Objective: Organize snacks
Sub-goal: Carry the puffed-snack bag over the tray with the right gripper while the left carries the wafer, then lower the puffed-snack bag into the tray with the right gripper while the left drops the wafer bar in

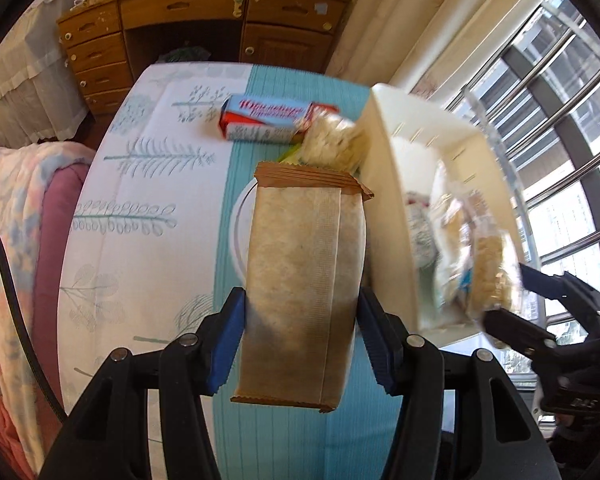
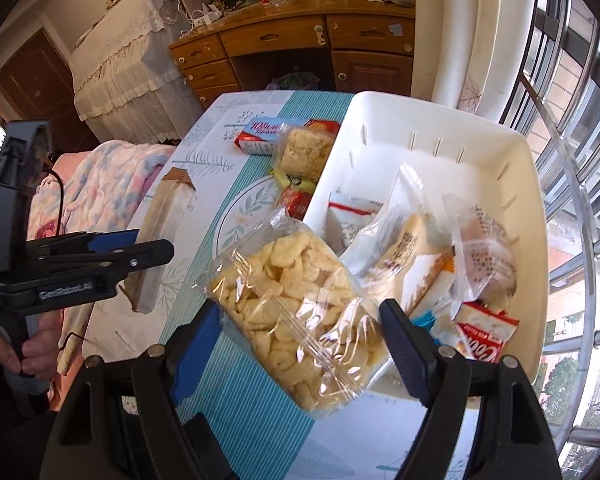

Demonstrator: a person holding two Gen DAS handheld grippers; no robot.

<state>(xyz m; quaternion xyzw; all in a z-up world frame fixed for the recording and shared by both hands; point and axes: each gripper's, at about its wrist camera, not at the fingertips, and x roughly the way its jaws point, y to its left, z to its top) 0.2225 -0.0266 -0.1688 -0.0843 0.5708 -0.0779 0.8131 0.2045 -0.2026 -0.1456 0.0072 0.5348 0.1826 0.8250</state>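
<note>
Left wrist – one brown packet (image 1: pixel 300 280) in jaws, two snacks behind

Packets crowd the bin's (image 2: pixel 440 120) near half, leaving its far end open; a box (image 2: pixel 260 136) and wrapped snacks (image 2: pixel 300 156) block the worktop (image 2: pixel 204 168) beside it.

One white bin (image 2: pixel 440 120); two grippers (image 2: pixel 300 320).

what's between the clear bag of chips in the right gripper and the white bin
Nothing visible. The right gripper holds the chips bag right beside the white bin, partly over its near rim. Packets already fill the bin's near end; the far end looks bare.
</note>
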